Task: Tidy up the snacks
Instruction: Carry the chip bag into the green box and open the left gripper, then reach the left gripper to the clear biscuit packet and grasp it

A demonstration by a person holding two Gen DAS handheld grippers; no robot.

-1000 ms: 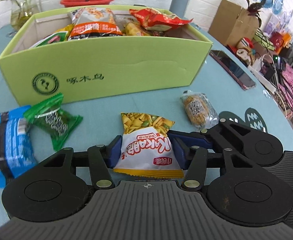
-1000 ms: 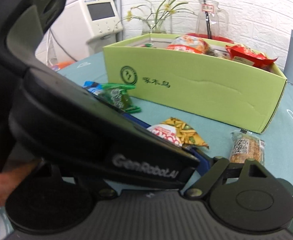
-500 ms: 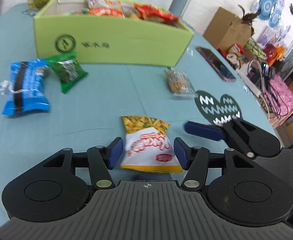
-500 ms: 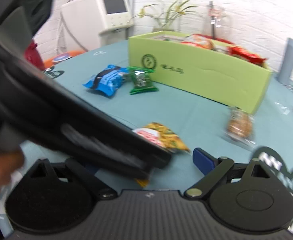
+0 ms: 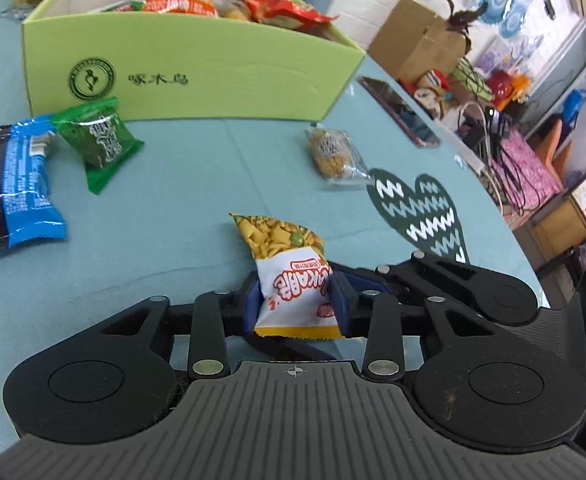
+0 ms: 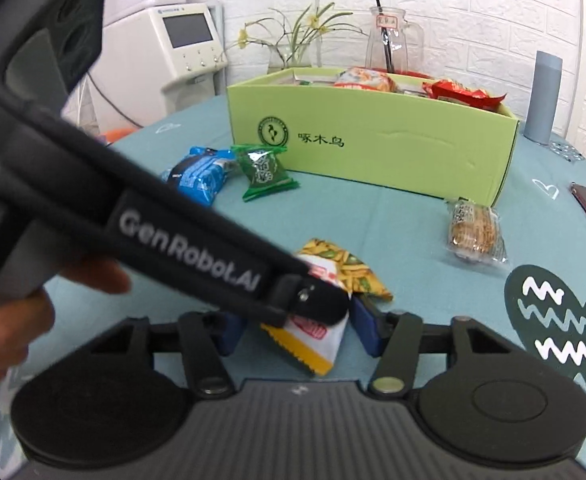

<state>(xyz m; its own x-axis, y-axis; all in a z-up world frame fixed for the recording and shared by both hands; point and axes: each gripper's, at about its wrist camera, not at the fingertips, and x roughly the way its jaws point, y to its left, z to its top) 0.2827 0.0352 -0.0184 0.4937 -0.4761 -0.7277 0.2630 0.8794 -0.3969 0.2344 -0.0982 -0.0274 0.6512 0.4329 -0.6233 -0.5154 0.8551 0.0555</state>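
1. At the near edge of the desk, your left tool is clamped on the white-and-yellow snack bag, its blue pads pressing the bag's lower half from both sides.
2. Your right tool is closing around the same bag from the other side. In the right wrist view the bag sits between its pads, but a gap shows beside each pad, so it does not grip yet.
3. Both tools on one bag can go wrong: if you pull them apart, the seam may tear or the contents get crushed.
4. The left tool's body crosses in front of the right camera, so you may knock the tools together without seeing it.
5. The bag is slick and puffed with air. A grip on its lower half alone may let it slide out on the way to the green box.
6. The box is already heaped. A bag dropped on top could roll off its rim.
7. The blue packet, the green packet and the clear-wrapped bar lie loose on the desk; a low sweep could push them.
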